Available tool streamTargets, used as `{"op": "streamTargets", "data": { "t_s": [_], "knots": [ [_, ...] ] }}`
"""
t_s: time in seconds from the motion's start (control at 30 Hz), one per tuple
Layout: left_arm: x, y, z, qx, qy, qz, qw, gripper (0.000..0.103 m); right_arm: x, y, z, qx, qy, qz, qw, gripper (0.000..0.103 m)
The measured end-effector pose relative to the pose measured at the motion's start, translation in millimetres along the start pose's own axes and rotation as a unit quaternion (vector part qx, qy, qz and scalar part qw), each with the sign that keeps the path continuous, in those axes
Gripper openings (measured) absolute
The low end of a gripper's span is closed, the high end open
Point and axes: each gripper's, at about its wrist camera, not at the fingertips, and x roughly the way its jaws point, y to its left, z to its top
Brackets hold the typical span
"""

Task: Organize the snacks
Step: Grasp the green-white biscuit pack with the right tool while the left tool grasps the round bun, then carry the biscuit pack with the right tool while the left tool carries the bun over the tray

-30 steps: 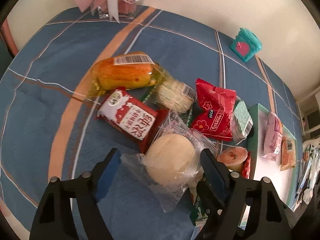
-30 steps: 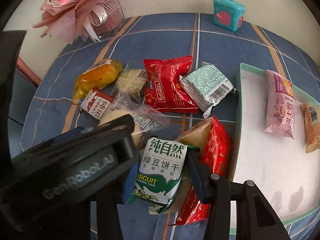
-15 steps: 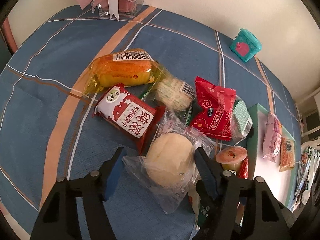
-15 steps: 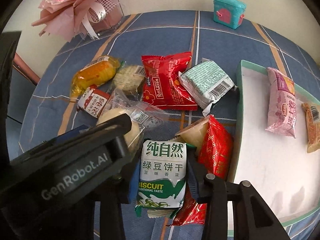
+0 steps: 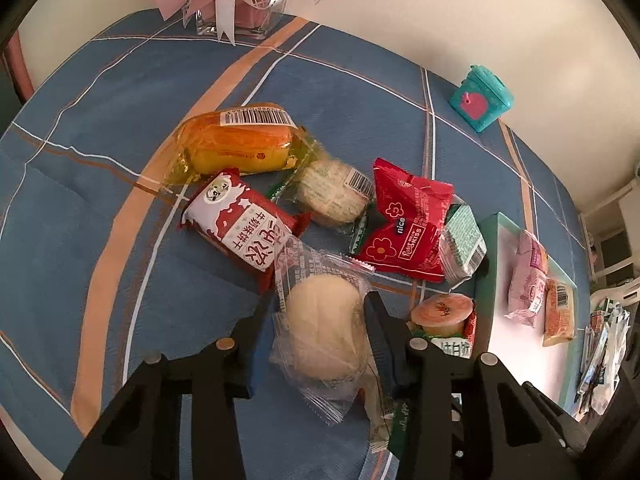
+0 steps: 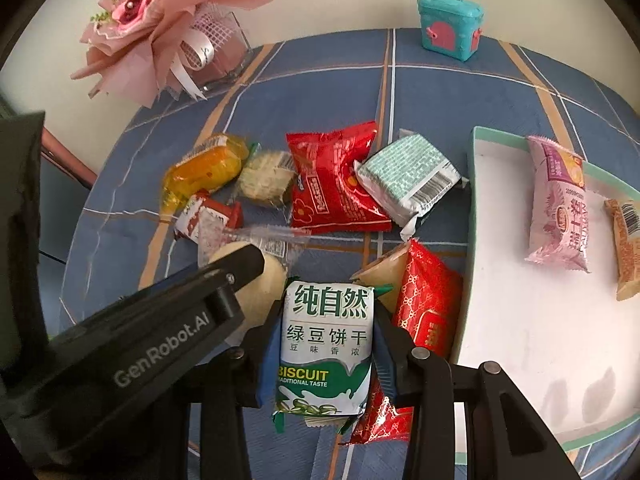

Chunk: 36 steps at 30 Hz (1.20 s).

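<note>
A pale round bun in a clear wrapper (image 5: 324, 328) lies on the blue checked cloth. My left gripper (image 5: 318, 300) is closing on it, and both pads press the crumpled wrapper. My right gripper (image 6: 330, 310) is shut on a green and white biscuit packet (image 6: 326, 344), which lies over a red and gold packet (image 6: 428, 300). One of the left gripper's fingers (image 6: 240, 268) shows just left of it. To the right stands a white tray with a teal rim (image 6: 474, 152), holding a pink packet (image 6: 560, 208) and an orange one (image 6: 626, 248).
Loose snacks lie beyond the grippers: an orange cake (image 5: 236, 148), a red and white packet (image 5: 244, 228), a round cake (image 5: 332, 192), a red packet (image 5: 408, 228), a pale green packet (image 6: 408, 172), a jelly cup (image 5: 442, 312). A vase of pink flowers (image 6: 172, 28) and a teal box (image 6: 450, 26) stand at the back.
The left jaws have drawn in from wide apart until they squeeze the bun's wrapper. The right jaws narrowed a little on the biscuit packet, which now sits straighter between them.
</note>
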Motion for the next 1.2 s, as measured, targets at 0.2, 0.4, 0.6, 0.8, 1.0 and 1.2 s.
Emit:
{"op": "streamTargets", "data": {
  "t_s": [0.2, 0.4, 0.6, 0.8, 1.0, 1.2],
  "knots": [
    [-16, 6, 1, -0.017, -0.018, -0.006, 0.9997, 0.044, -19, -2, 1, 0.006, -0.016, 0.014, 1.000, 0.043],
    [-47, 7, 5, -0.025, -0.055, -0.006, 0.9981, 0.044, -44, -1, 5, 0.011, -0.046, 0.032, 0.998, 0.043],
    [-72, 6, 6, -0.031, -0.083, -0.003, 0.9961, 0.044, -65, 1, 8, 0.009, -0.066, 0.039, 0.997, 0.043],
    [-80, -2, 4, -0.035, -0.092, -0.003, 0.9952, 0.044, -70, -7, 6, 0.017, -0.065, 0.041, 0.997, 0.043],
    [-75, -24, 0, -0.027, -0.086, -0.016, 0.9958, 0.044, -76, -31, 9, 0.037, -0.067, 0.030, 0.997, 0.043],
    [-64, -61, -4, -0.005, -0.078, -0.030, 0.9965, 0.044, -88, -66, 10, 0.060, -0.073, 0.006, 0.995, 0.043]
  ]
}}
